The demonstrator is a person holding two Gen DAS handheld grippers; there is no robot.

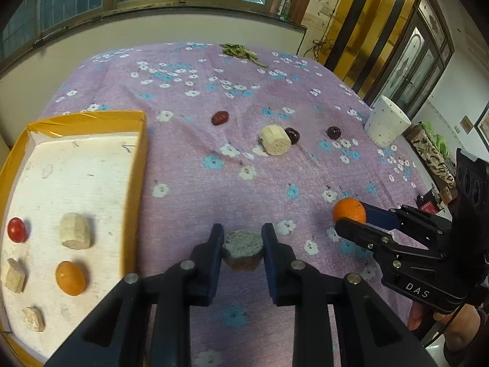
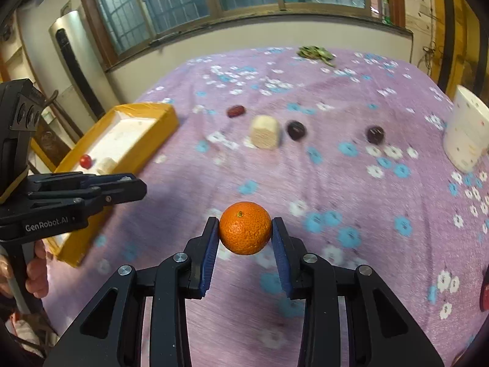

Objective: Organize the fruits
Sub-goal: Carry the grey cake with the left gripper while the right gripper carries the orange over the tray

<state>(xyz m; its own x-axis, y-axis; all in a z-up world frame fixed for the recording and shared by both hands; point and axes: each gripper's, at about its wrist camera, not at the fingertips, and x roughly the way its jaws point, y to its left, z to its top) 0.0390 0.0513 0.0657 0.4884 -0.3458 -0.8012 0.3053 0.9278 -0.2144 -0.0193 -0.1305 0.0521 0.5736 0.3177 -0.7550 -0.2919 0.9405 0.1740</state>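
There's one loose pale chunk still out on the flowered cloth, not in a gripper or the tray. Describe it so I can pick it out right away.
Start at the purple flowered cloth and look past the yellow tray toward the white cup. Mid-cloth lies a row of small items: a red date, then the pale cylindrical chunk, then two dark round fruits. It is the only cream-coloured, flat-ended piece there, beside the nearer dark fruit.

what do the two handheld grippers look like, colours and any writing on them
Both are matte black plastic two-finger tools with angular linkage arms, silver round pivot pins and blue ribbed pads on the inner faces of the fingers. The left gripper carries white "GenRobot.AI" lettering on its side and a yellow edge on its boxy camera housing. The right gripper shows white "DAS" lettering. No cables are visible.
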